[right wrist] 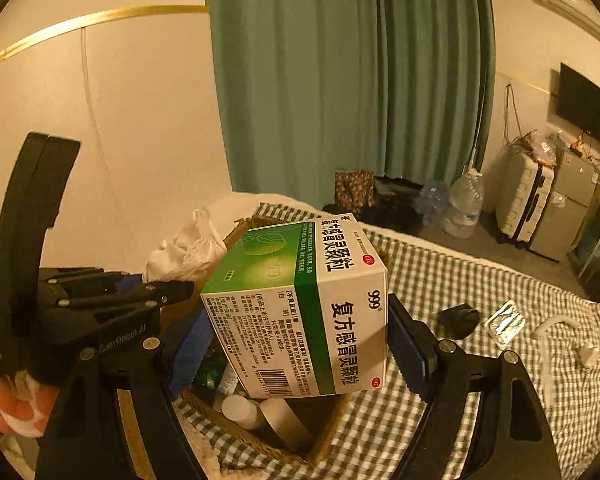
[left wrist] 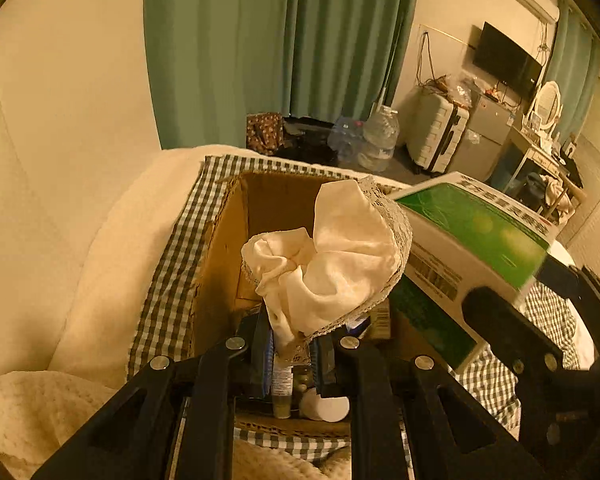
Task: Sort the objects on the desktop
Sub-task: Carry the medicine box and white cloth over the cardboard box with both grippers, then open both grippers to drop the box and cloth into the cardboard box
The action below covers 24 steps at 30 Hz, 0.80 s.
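My left gripper (left wrist: 292, 344) is shut on a cream lace-edged cloth (left wrist: 332, 256) and holds it above an open cardboard box (left wrist: 220, 248). My right gripper (right wrist: 296, 344) is shut on a green and white medicine box (right wrist: 300, 308), held tilted over the same cardboard box (right wrist: 320, 436). The medicine box also shows at the right of the left wrist view (left wrist: 472, 236). The cloth shows behind it in the right wrist view (right wrist: 188, 248). Small bottles (right wrist: 240, 408) and a white tape roll (left wrist: 326, 408) lie inside the cardboard box.
The box stands on a green checked cloth (right wrist: 440, 280) over a cream blanket (left wrist: 112, 260). On the checked cloth to the right lie a black mouse (right wrist: 458, 320), a foil blister pack (right wrist: 504, 324) and a white charger with cable (right wrist: 584, 354). A wall is at the left.
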Each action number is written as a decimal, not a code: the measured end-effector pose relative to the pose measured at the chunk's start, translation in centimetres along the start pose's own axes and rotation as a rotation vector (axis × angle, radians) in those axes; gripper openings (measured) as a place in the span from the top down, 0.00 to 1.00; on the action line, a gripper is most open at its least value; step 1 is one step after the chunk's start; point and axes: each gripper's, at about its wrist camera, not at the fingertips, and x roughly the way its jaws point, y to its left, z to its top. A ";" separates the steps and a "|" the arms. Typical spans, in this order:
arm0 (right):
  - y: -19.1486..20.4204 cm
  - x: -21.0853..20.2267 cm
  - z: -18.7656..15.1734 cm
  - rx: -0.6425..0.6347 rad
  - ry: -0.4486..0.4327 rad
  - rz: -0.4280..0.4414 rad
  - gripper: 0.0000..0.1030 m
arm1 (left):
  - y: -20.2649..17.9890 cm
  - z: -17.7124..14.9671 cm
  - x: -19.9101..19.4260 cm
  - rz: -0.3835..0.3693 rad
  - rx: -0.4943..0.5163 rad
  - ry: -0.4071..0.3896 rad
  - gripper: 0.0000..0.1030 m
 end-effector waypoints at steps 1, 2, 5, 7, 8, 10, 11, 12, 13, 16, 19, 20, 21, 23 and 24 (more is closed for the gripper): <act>0.1 0.6 0.1 0.002 0.008 -0.003 0.22 | 0.1 -0.1 0.3 -0.003 -0.003 0.006 0.87; 0.2 1.1 0.1 0.006 0.013 -0.003 0.22 | 0.3 -0.2 0.7 -0.008 -0.007 0.013 0.87; 1.0 2.4 0.3 0.027 0.017 0.001 0.22 | 0.4 -0.6 1.3 -0.010 0.005 0.021 0.87; 1.1 2.8 0.4 0.033 0.018 0.020 0.21 | 0.2 -0.8 1.5 0.007 0.030 0.014 0.78; 1.0 2.8 0.5 0.038 0.011 0.010 0.21 | 0.1 -0.9 1.6 0.025 0.044 0.014 0.72; 0.6 2.7 0.8 0.050 -0.005 -0.026 0.15 | -0.1 -1.1 1.7 0.065 0.053 0.026 0.27; 0.8 2.7 0.8 0.053 -0.011 -0.025 0.14 | -0.1 -1.2 1.7 0.095 0.046 0.025 0.22; 0.7 2.5 0.8 0.056 -0.017 -0.022 0.14 | -0.1 -1.3 1.6 0.112 0.039 0.013 0.20; 0.6 2.4 0.9 0.054 -0.018 -0.024 0.14 | -0.1 -1.4 1.5 0.112 0.037 0.008 0.20; 0.4 1.8 0.9 0.035 -0.023 -0.051 0.14 | -0.4 -1.6 1.4 0.112 0.039 0.016 0.20; 0.0 0.5 0.9 0.038 -0.039 -0.060 0.14 | -1.1 -1.9 0.7 0.116 0.045 -0.004 0.16; -0.4 0.0 0.8 0.045 -0.044 -0.058 0.14 | -1.4 -1.8 0.6 0.116 0.049 -0.009 0.16; -0.7 -0.7 0.7 0.054 -0.051 -0.061 0.14 | -1.5 -1.5 0.6 0.115 0.055 -0.014 0.15; -1.6 -1.7 0.4 0.069 -0.057 -0.068 0.14 | -2.4 -1.7 0.0 0.113 0.066 -0.025 0.14; -2.0 -2.4 0.2 0.075 -0.064 -0.075 0.14 | -2.9 -1.6 -0.2 0.111 0.069 -0.031 0.13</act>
